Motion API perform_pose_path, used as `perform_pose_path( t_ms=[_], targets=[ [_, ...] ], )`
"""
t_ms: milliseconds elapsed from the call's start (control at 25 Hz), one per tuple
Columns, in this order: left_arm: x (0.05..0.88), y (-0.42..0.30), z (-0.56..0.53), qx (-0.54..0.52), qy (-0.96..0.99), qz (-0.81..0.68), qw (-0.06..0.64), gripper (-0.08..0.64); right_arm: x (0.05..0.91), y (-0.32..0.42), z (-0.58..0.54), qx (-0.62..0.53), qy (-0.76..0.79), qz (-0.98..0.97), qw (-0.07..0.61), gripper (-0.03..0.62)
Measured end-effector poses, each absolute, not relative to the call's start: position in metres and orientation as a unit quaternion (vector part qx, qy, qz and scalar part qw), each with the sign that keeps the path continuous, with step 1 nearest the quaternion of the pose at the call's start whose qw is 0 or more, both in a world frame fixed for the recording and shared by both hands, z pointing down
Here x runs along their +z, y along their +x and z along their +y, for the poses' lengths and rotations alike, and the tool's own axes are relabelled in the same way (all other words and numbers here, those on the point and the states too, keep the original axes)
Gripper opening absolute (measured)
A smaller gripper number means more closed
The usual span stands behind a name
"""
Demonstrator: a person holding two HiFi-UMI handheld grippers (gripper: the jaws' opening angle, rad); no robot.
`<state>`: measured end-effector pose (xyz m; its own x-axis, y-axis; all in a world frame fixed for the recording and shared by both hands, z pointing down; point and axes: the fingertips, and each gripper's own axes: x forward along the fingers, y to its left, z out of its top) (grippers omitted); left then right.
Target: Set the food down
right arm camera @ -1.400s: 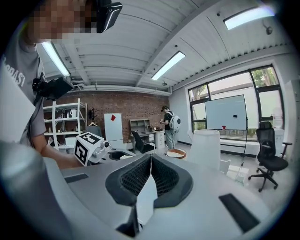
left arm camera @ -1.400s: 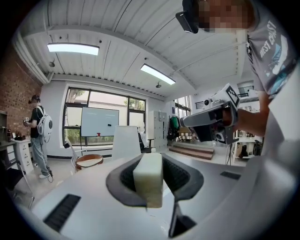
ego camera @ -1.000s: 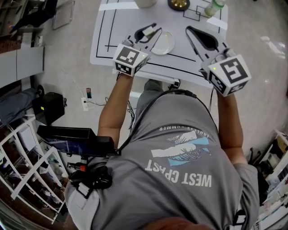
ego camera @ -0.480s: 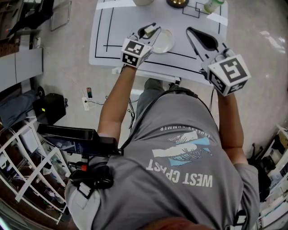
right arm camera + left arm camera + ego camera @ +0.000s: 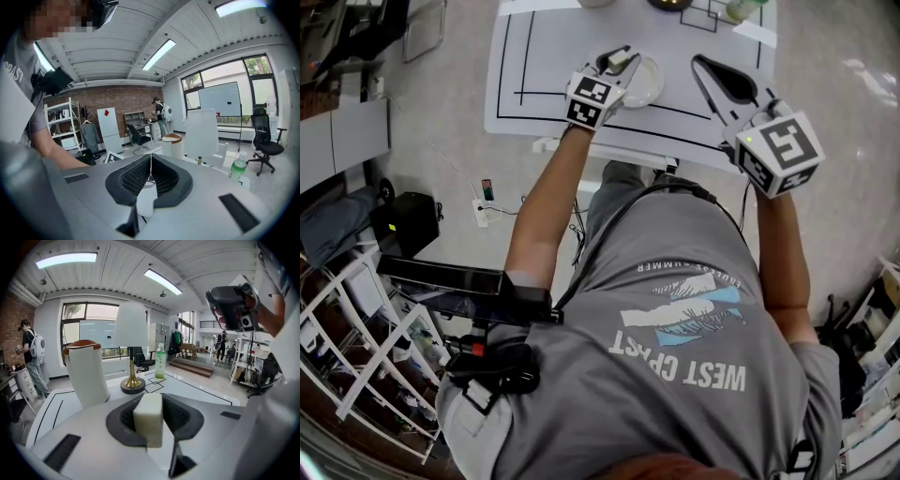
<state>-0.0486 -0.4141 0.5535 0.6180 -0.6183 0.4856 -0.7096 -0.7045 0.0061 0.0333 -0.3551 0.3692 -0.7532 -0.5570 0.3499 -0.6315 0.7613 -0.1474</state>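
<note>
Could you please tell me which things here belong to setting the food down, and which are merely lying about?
In the job: left gripper, shut on the pale food block; small white plate by its tips.
Lying about: lamp with brass foot; white container with brown rim; green bottle.

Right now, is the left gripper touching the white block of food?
Touching. The left gripper view shows the left gripper with its dark jaws closed against both sides of the white block, with no gap on either side.
</note>
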Motion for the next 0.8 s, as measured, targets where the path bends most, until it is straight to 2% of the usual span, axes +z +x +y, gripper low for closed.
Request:
perform_pose_path(
  t_ms=[800],
  targets=[
    [0.636, -0.041, -0.41, 0.348, 0.866, -0.352, 0.07, 0.092, 0.386, 0.041, -0.357, 0.143, 0.321, -0.922, 0.16, 0.008]
  ],
)
